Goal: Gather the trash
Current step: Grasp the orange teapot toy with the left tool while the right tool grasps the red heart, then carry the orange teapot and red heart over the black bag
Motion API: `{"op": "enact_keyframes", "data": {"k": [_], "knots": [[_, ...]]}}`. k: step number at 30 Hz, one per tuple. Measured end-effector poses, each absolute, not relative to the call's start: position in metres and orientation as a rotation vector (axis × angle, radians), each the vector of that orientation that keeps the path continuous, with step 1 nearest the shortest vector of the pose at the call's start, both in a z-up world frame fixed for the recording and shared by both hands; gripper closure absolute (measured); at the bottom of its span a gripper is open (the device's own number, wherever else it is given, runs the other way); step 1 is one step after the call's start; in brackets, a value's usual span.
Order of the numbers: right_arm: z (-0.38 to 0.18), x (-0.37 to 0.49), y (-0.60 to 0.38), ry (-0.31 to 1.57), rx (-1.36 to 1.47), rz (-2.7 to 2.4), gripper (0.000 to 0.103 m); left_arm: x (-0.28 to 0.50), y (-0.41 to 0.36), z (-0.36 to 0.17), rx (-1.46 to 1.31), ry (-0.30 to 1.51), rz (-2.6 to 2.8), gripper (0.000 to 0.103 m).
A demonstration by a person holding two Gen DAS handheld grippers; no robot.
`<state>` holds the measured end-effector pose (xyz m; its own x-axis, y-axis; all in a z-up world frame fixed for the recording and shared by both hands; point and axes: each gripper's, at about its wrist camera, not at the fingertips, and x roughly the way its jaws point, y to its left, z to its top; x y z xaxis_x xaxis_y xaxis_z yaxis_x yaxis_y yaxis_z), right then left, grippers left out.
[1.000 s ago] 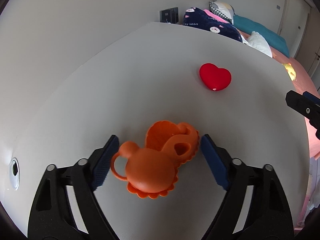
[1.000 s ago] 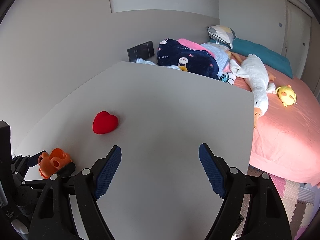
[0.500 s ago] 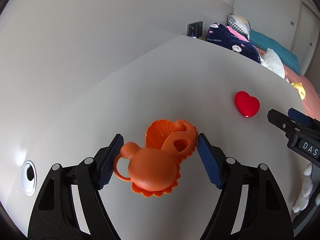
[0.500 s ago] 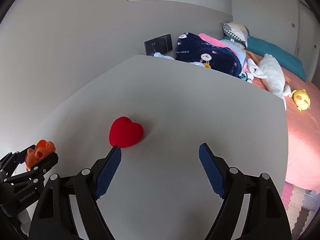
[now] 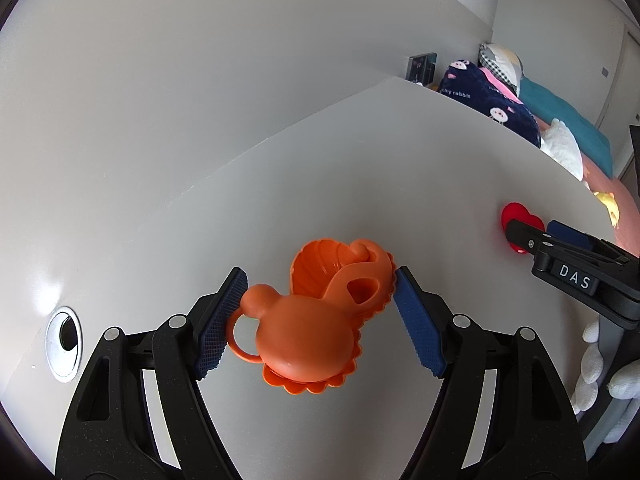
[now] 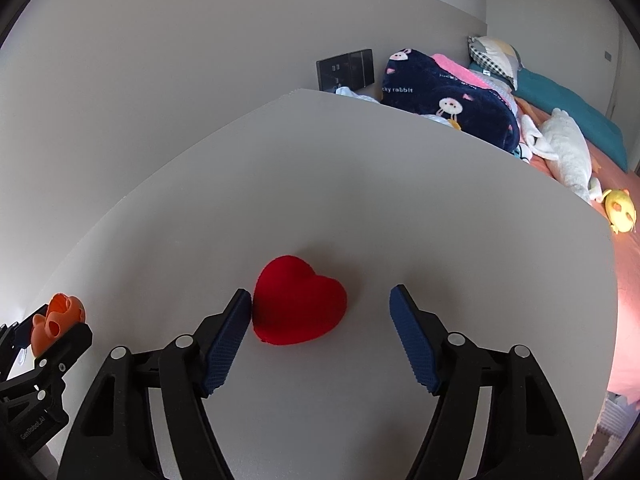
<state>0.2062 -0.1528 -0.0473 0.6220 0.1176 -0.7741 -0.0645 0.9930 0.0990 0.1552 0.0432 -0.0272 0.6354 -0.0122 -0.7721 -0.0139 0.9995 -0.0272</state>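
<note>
Left wrist view is showing the left gripper (image 5: 318,322) clamping the orange toy (image 5: 316,322) above the table (image 5: 360,160); only right wrist is showing the right gripper (image 6: 320,330) closing around the red heart (image 6: 298,306), far pad apart.

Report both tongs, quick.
Left tongs: shut on the orange toy, pads pressing both sides.
Right tongs: closing around the red heart, gap at right pad.

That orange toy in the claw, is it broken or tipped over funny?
Not visibly broken. The orange toy sits tilted between the left claw pads, its shell-shaped lid hanging open and its ring handle jutting sideways. Nothing has spilled. Nearby, the red heart lies flat on the white table as the right claw closes around it.
</note>
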Motion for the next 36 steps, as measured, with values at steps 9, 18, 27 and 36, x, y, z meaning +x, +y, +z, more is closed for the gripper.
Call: {"op": "enact_keyframes", "data": {"k": [9, 18, 27, 36], "knots": [[-0.044, 0.201, -0.153, 0.894, 0.066, 0.143, 0.054, 0.153, 0.042, -0.024, -0.040, 0.871, -0.017, 0.030], [-0.027, 0.174, -0.167, 0.882, 0.055, 0.140, 0.054, 0.148, 0.036, -0.023, -0.034, 0.873, -0.030, 0.030], [-0.006, 0.141, -0.191, 0.853, 0.077, 0.125, 0.054, 0.127, 0.010, -0.006, -0.006, 0.856, -0.063, 0.030], [0.012, 0.098, -0.223, 0.822, 0.093, 0.101, 0.054, 0.090, -0.017, 0.009, -0.002, 0.838, -0.102, 0.030]]}}
